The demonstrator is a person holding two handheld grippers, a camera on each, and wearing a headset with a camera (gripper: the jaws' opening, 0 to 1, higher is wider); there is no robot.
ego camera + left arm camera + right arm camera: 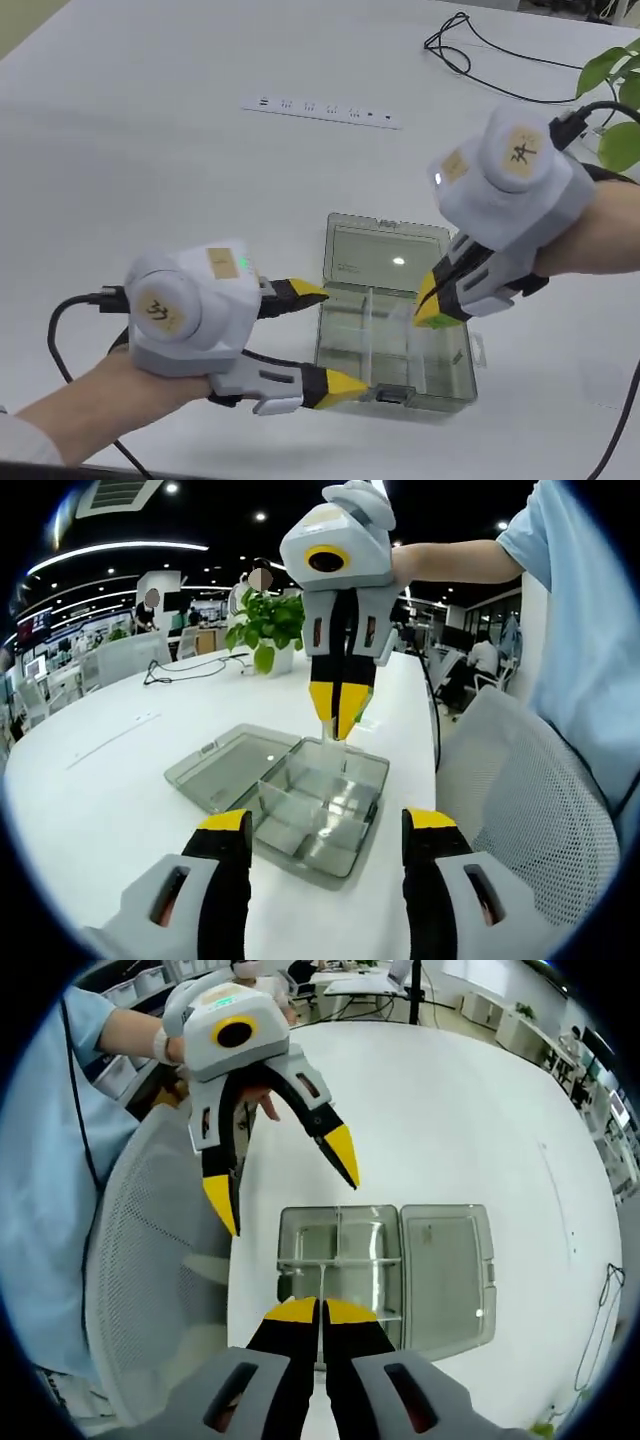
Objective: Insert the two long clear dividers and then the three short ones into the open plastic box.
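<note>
The clear plastic box [331, 335] lies open on the white table, its lid [385, 255] flat behind it. Clear dividers [368, 322] stand inside it. My right gripper [434, 306] points down over the box's right part, shut on a thin clear divider [335, 748] that reaches into the box. In the right gripper view this divider [322, 1282] shows edge-on, running from the closed tips [320, 1310] into the box [285, 1250]. My left gripper [327, 340] is open at the box's left side, holding nothing. Its jaws [328, 825] frame the box [300, 852].
A white power strip [320, 110] lies farther back on the table. A black cable [470, 50] and a green plant [620, 90] are at the far right. A white mesh chair [530, 780] stands by the table's near edge.
</note>
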